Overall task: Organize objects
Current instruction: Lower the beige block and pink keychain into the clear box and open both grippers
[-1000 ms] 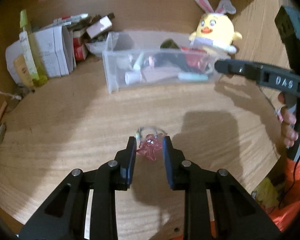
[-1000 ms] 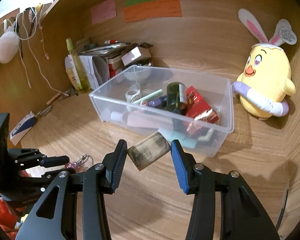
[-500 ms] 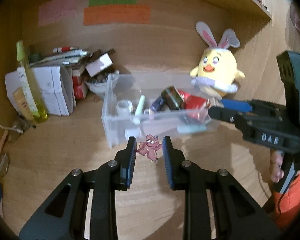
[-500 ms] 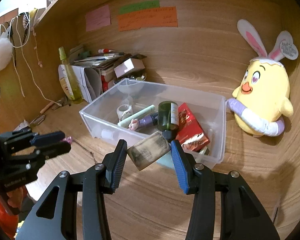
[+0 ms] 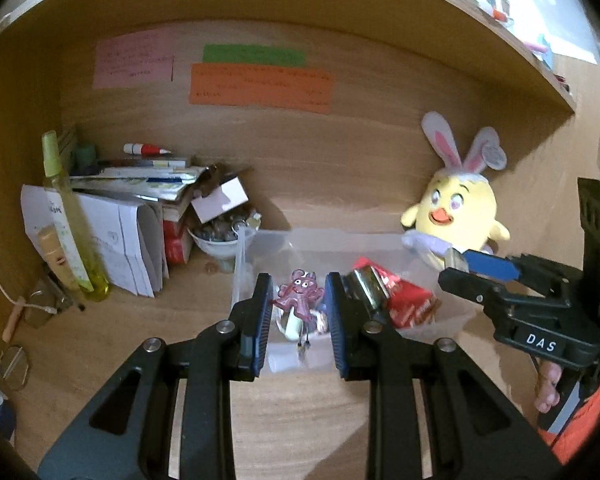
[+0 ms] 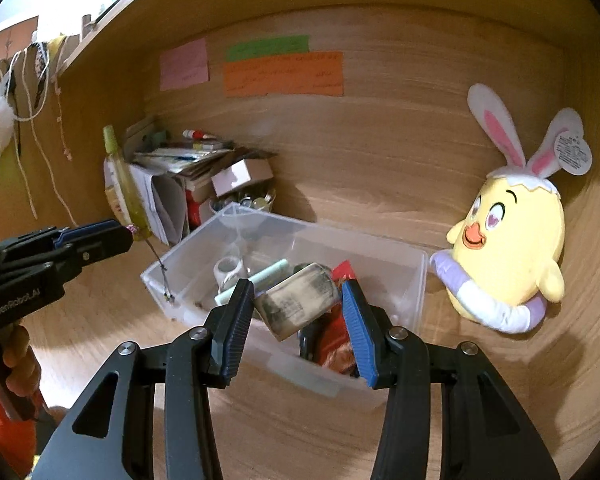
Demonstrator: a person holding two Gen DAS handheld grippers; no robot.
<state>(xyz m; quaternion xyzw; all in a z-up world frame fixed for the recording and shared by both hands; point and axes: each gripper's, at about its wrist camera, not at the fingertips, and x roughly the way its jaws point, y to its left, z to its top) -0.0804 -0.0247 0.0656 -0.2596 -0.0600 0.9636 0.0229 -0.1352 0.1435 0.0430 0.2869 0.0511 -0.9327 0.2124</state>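
My left gripper (image 5: 298, 304) is shut on a pink bear keychain (image 5: 299, 295) and holds it in the air in front of the clear plastic bin (image 5: 256, 240). Its chain dangles below. My right gripper (image 6: 298, 304) is shut on a worn beige box (image 6: 300, 300) and holds it over the clear bin (image 6: 380, 252), which holds a tape roll (image 6: 228, 268), a green tube, a dark bottle and a red packet (image 5: 404, 300). Each gripper shows in the other's view: the left gripper (image 6: 112, 236) at left, the right gripper (image 5: 472, 270) at right.
A yellow bunny-eared chick plush (image 6: 508, 248) stands right of the bin against the back wall. A pile of papers and boxes (image 5: 140, 200), a tall yellow-green bottle (image 5: 66, 216) and a white bowl (image 5: 220, 240) stand at back left. Glasses (image 5: 14, 364) lie at far left.
Both grippers have risen with their loads and moved toward the bin. The keychain has left the desk and now hangs in front of the bin. The beige box is now over the bin.
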